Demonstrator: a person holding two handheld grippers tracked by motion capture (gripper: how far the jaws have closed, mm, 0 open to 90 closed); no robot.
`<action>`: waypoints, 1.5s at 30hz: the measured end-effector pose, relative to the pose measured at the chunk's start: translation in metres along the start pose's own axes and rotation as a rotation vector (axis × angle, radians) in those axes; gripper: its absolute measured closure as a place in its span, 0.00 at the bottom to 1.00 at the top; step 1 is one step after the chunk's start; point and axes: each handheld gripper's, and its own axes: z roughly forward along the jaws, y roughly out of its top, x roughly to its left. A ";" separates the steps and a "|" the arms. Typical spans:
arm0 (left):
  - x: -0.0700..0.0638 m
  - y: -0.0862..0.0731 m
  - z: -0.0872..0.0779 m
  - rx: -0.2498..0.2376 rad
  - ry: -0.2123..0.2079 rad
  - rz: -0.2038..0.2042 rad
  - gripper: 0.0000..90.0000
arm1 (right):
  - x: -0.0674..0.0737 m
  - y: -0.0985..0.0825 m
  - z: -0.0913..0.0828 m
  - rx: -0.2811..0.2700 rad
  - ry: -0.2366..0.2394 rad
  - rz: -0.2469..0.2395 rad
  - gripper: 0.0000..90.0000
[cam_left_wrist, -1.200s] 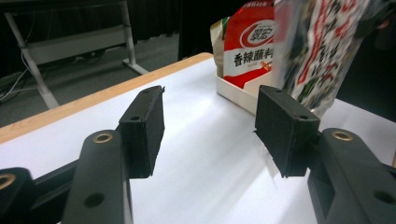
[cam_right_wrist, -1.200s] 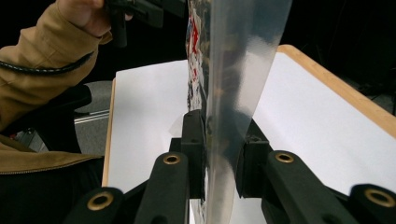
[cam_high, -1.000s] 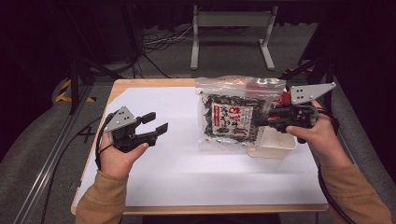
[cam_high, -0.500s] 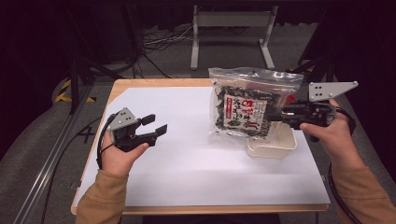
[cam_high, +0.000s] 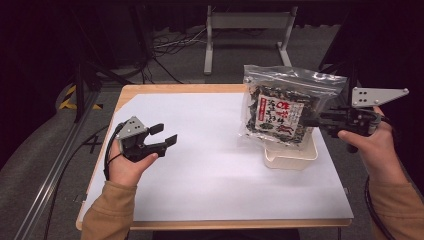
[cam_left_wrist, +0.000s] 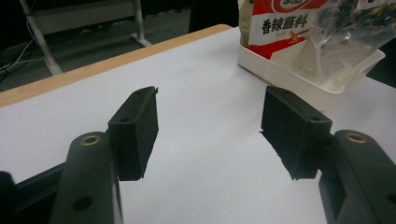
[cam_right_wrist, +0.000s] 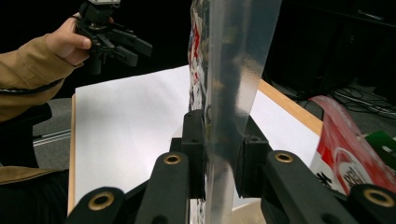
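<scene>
The wooden-edged table with its smooth white paper sheet (cam_high: 210, 170) fills the middle of the high view, and at its right my right gripper (cam_high: 312, 121) is clamped on the side edge of the clear plastic zip bag of dark dried seaweed with a red-and-white label (cam_high: 280, 107), holding it upright in the air above the shallow white plastic tray (cam_high: 292, 159) — the bag's lower corner hangs over the tray, whether touching I cannot tell. In the right gripper view the glossy film rises straight between my black pads (cam_right_wrist: 194, 140), pinched flat. To do this step well, I judge I should keep the squeeze firm, because the film is slick and the loose contents weigh the bag downward, and carry it level so it doesn't swing or catch the tray's thin rim. My left gripper (cam_high: 160, 136) sits at the left of the high view, over bare paper; its jaws have just been opening and stand well apart with nothing between them, the matte, ribbed pads (cam_left_wrist: 137, 130) framing only white sheet.
</scene>
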 end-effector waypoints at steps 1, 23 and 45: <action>0.000 -0.001 0.000 0.003 0.004 -0.006 0.41 | 0.000 -0.001 -0.002 -0.001 -0.005 0.001 0.85; 0.008 -0.007 0.004 -0.019 -0.031 0.021 0.34 | -0.012 -0.025 -0.029 -0.050 -0.154 0.047 0.85; 0.013 -0.013 0.003 -0.004 -0.020 0.013 0.34 | -0.012 -0.057 -0.017 0.035 -0.352 0.122 0.85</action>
